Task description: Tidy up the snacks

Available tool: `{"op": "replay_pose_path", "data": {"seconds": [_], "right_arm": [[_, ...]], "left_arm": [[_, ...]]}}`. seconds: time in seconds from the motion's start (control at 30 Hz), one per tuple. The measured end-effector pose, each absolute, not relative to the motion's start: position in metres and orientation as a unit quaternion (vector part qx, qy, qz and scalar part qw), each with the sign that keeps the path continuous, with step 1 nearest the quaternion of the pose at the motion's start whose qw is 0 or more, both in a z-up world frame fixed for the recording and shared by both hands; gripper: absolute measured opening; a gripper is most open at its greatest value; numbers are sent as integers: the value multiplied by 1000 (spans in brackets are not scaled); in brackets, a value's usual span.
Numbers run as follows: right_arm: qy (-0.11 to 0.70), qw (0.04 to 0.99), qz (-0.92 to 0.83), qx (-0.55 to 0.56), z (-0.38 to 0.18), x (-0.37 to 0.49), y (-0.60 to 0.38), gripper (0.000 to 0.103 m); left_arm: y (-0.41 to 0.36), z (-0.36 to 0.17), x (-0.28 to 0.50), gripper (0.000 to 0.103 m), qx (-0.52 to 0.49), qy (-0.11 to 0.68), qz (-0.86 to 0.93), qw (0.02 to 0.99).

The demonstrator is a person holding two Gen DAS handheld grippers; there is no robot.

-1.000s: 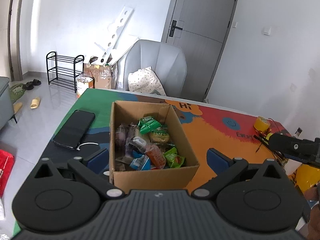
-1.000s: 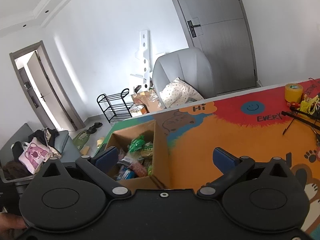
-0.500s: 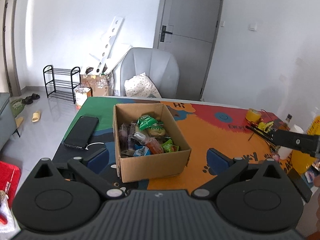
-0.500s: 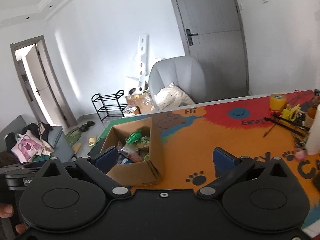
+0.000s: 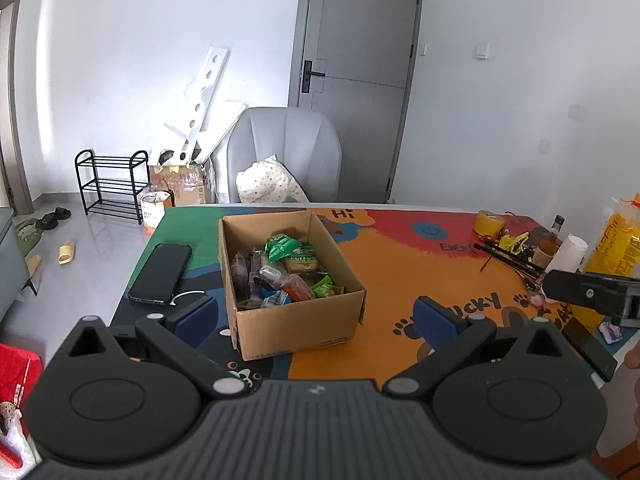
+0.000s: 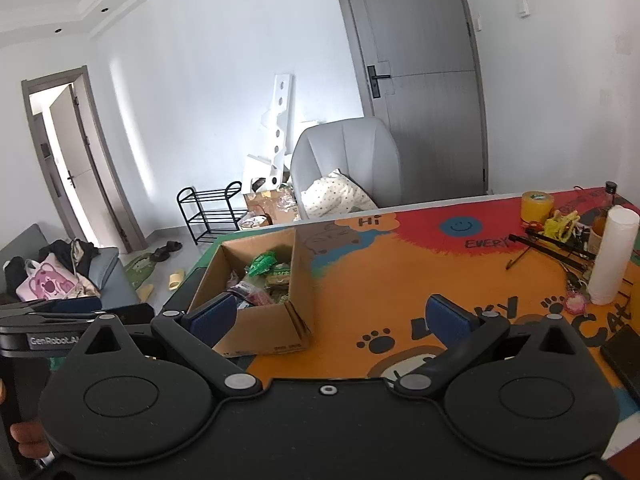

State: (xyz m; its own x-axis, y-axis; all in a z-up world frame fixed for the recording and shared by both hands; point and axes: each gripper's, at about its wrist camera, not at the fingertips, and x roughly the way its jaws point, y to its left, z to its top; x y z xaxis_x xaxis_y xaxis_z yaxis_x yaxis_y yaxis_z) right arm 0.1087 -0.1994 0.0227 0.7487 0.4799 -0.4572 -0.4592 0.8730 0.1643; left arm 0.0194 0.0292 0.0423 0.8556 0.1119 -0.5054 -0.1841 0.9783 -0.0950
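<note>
An open cardboard box (image 5: 296, 322) stands on the colourful table mat and holds several wrapped snacks (image 5: 294, 264), green, red and blue packets among them. It also shows in the right wrist view (image 6: 260, 330) at the left. My left gripper (image 5: 316, 316) is open and empty, held above the table's near edge with the box between and beyond its fingers. My right gripper (image 6: 330, 318) is open and empty, to the right of the box. The right gripper's body shows at the right of the left wrist view (image 5: 592, 294).
A black phone (image 5: 162, 268) lies left of the box. At the table's right end stand a yellow tape roll (image 5: 489, 222), a white paper roll (image 6: 612, 256), a yellow bag (image 5: 612, 248), a small bottle (image 5: 550, 240) and black sticks (image 6: 556, 246). A grey chair (image 5: 284, 152) stands behind the table.
Both grippers have drawn back and up from the box, so it looks smaller and more of the table shows. Both stay open and empty.
</note>
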Motion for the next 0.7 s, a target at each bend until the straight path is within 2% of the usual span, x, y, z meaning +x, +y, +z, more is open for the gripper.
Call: {"op": "replay_pose_path", "data": {"seconds": [0.7], "right_arm": [[256,932,255,34,20,107,-206,103]], "left_arm": [[32,33,13,103,-71,269,69,958]]}}
